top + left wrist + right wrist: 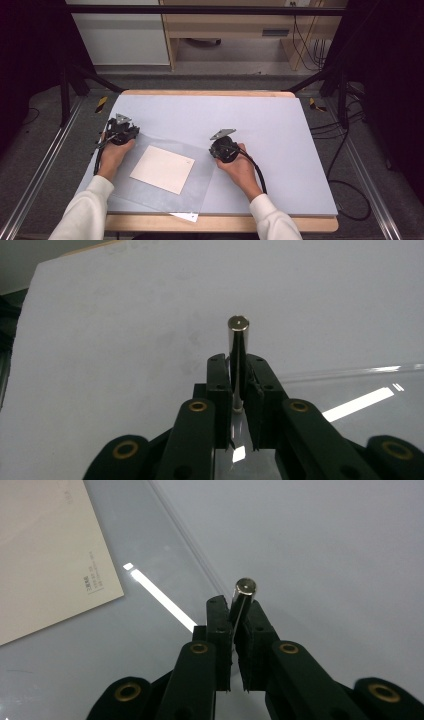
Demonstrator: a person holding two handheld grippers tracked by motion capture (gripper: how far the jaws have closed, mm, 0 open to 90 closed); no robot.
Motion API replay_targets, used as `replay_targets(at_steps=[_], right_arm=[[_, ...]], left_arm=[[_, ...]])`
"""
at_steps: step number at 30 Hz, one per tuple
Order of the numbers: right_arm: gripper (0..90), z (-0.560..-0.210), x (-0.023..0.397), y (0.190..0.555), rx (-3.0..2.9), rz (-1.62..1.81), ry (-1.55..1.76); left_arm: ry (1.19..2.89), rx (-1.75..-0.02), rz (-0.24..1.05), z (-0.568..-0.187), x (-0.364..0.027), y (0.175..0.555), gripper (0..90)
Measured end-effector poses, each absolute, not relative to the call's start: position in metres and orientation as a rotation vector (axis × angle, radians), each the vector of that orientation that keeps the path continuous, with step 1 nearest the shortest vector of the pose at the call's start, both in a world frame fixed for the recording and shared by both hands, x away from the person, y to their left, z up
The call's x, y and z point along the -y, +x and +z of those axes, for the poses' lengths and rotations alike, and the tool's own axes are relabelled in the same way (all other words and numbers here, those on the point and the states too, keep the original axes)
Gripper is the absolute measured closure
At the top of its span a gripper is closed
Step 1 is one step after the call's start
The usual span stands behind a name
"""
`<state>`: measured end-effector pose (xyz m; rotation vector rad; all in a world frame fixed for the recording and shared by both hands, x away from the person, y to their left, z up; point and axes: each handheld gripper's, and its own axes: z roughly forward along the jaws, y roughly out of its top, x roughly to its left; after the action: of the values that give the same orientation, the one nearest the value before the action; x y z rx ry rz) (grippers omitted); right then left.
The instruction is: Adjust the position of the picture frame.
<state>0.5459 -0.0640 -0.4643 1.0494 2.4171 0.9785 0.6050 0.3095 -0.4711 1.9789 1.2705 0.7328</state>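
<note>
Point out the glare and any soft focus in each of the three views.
Left gripper view: a bright glare streak on the clear plastic sheet; the near tool links look soft. Right gripper view: a similar streak on that sheet beside the cream card, whose small print is unreadable. High view: even light, dark edges, no strong glare.

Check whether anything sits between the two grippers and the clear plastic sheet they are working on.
Nothing visible does. The left gripper and the right gripper each clamp a small metal cylinder, and both sit right at the edges of the clear sheet with the card inside.
</note>
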Motion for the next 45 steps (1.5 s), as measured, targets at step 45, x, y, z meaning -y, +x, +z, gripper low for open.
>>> replay_targets(at_steps=[45], right_arm=[[82.1,-0.393,0.082,0.542,-2.420,1.041,1.003]], left_arm=[[1.988,-1.241,0.640,-0.382,-0.309,0.580,84.6]])
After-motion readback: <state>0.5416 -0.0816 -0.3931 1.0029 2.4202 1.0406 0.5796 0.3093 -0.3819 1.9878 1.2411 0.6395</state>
